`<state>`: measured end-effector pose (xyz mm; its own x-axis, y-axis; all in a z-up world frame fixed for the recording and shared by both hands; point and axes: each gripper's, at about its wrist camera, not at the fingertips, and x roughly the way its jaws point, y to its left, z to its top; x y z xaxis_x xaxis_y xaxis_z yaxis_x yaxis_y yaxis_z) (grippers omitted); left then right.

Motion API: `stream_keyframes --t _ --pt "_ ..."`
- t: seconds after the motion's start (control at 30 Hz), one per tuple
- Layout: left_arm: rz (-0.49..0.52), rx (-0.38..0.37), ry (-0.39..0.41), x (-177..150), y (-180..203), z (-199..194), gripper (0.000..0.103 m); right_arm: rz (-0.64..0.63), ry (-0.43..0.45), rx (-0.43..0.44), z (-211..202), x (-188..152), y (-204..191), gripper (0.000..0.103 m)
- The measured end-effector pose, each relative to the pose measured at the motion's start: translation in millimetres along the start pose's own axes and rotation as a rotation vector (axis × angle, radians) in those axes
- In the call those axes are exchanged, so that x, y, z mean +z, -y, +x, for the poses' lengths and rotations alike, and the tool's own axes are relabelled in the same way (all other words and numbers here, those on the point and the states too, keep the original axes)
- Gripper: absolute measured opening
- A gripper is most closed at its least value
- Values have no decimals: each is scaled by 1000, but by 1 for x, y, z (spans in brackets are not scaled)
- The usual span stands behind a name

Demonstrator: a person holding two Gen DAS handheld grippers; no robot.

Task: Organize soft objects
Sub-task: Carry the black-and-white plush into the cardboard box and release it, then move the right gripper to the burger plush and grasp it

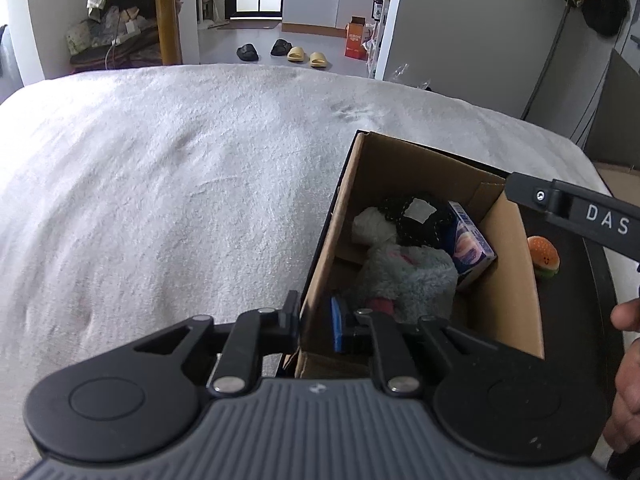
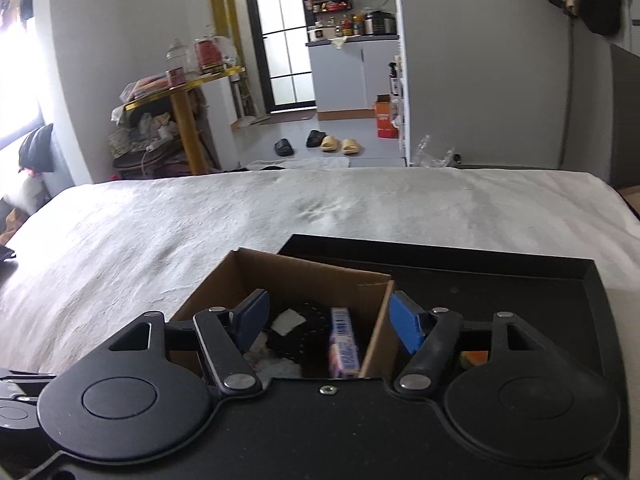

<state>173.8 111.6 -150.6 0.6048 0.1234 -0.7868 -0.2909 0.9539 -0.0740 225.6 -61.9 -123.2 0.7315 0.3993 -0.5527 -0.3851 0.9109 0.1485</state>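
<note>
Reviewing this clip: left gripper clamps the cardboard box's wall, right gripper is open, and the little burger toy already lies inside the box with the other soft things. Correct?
Not quite. The burger toy lies outside the cardboard box, on the black tray beside it, as the left wrist view shows. The left gripper does clamp the box wall, and the right gripper is open.

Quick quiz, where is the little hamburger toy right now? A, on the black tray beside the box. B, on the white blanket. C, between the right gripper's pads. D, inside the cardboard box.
A: the hamburger toy sits on the black tray, outside the cardboard box wall.
</note>
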Motion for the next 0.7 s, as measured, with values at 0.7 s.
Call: stream_keyframes --t 0.7 --pt "96 153 45 20 61 -22 51 99 5 -66 -18 -1 53 75"
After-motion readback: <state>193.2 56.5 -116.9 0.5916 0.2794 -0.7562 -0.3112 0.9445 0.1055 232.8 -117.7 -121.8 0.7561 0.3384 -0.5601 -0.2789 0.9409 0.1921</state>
